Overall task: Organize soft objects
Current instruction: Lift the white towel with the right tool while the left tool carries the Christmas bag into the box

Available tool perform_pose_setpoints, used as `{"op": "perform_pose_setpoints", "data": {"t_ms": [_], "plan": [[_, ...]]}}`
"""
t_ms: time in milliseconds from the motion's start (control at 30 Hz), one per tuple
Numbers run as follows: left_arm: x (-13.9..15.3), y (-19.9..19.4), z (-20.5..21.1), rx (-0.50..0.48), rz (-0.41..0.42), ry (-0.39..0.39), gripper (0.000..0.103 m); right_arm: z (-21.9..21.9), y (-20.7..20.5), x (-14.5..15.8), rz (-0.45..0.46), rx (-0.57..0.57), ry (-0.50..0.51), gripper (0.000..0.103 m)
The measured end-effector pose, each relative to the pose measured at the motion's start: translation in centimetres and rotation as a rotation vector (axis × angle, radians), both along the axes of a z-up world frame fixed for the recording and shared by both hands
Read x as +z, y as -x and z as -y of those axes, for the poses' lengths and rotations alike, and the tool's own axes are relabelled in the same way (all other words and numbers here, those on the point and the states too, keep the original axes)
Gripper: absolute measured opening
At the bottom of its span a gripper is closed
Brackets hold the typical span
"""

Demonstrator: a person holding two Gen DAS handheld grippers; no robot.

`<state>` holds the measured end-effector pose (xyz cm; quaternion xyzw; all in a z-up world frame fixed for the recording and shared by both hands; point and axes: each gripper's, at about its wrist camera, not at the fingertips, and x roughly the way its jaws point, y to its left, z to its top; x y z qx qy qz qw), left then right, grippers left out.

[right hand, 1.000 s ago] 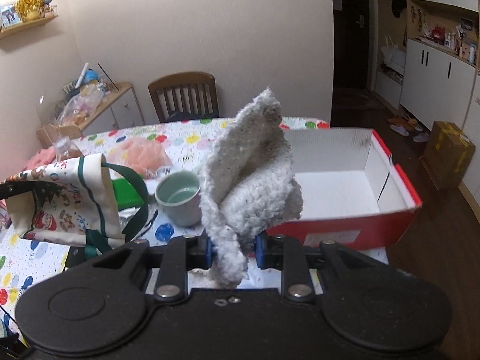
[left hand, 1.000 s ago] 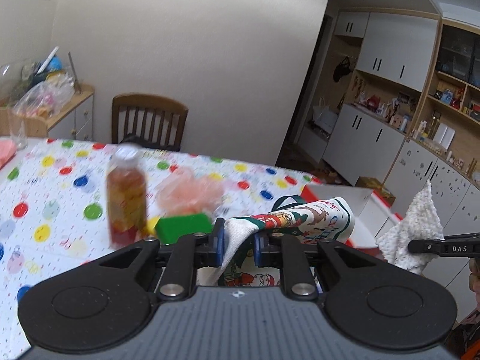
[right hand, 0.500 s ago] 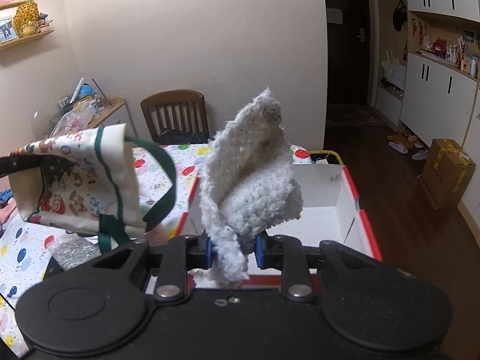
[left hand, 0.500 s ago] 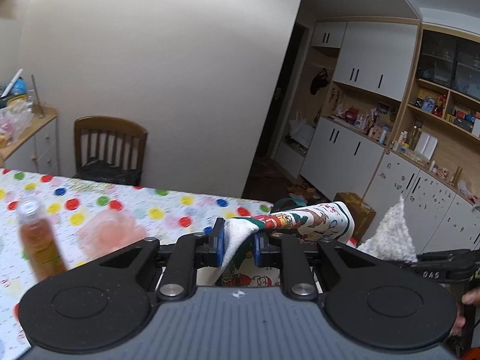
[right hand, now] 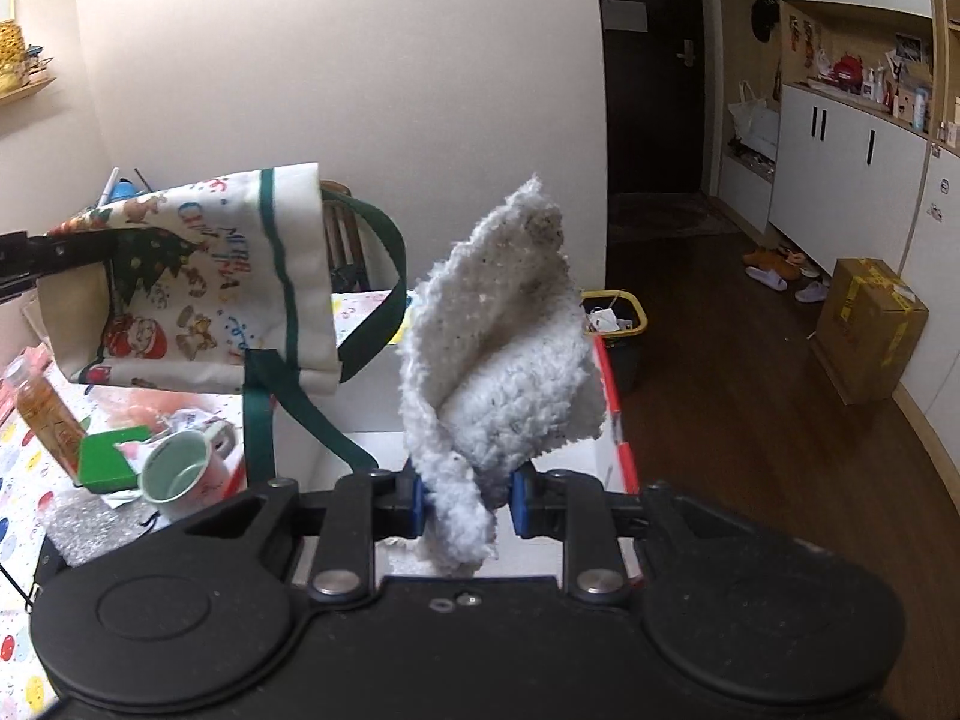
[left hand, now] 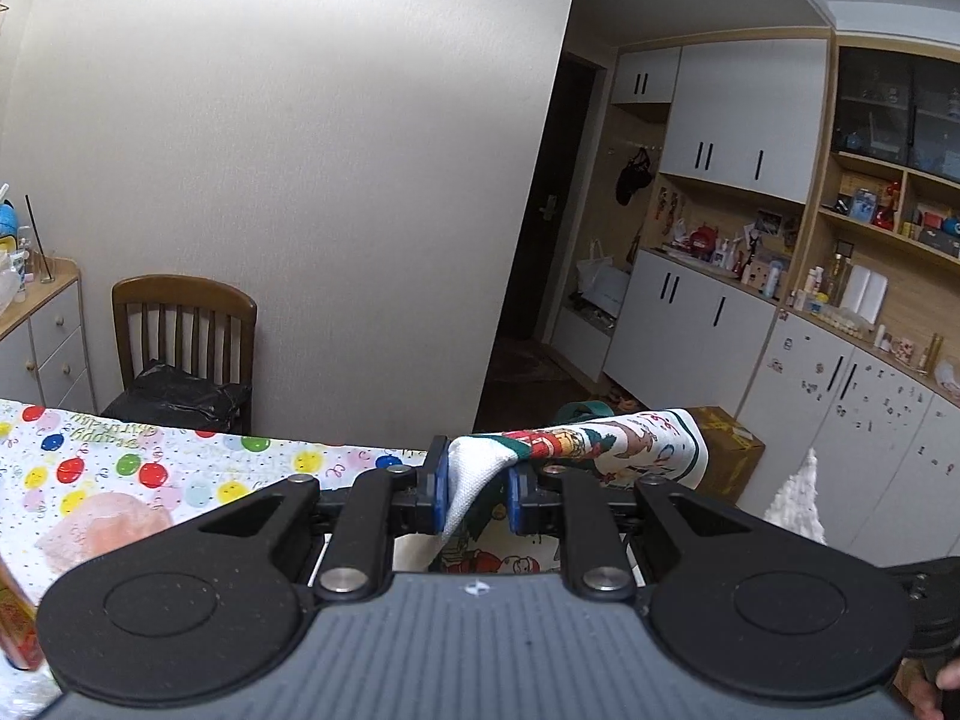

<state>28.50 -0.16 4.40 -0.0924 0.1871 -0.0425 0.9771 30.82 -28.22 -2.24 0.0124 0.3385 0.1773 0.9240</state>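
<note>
My left gripper (left hand: 477,495) is shut on a cream Christmas-print cloth bag (left hand: 606,444) with green straps and holds it in the air. The bag also shows in the right wrist view (right hand: 198,294), hanging above the table left of the box. My right gripper (right hand: 465,501) is shut on a fluffy white knitted cloth (right hand: 504,360), held above the red-rimmed white box (right hand: 612,396). The cloth's tip shows in the left wrist view (left hand: 801,501). A pink soft mesh ball (left hand: 102,531) lies on the balloon-print tablecloth (left hand: 180,468).
On the table left of the box are a pale green mug (right hand: 180,474), a green block (right hand: 108,459), an orange drink bottle (right hand: 48,411) and a silver foam sheet (right hand: 90,525). A wooden chair (left hand: 180,348) stands behind the table. A cardboard box (right hand: 870,330) sits on the floor.
My left gripper has risen and swung right with the bag, which now hangs higher. My right gripper has lifted the white cloth higher over the box.
</note>
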Motion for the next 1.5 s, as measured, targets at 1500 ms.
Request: {"op": "perform_pose_setpoints", "data": {"t_ms": [1500], "plan": [[-16.0, -12.7, 10.6, -0.18, -0.568, -0.238, 0.018, -2.5, -9.3, -9.8, -0.283, 0.171, 0.151, 0.025]]}}
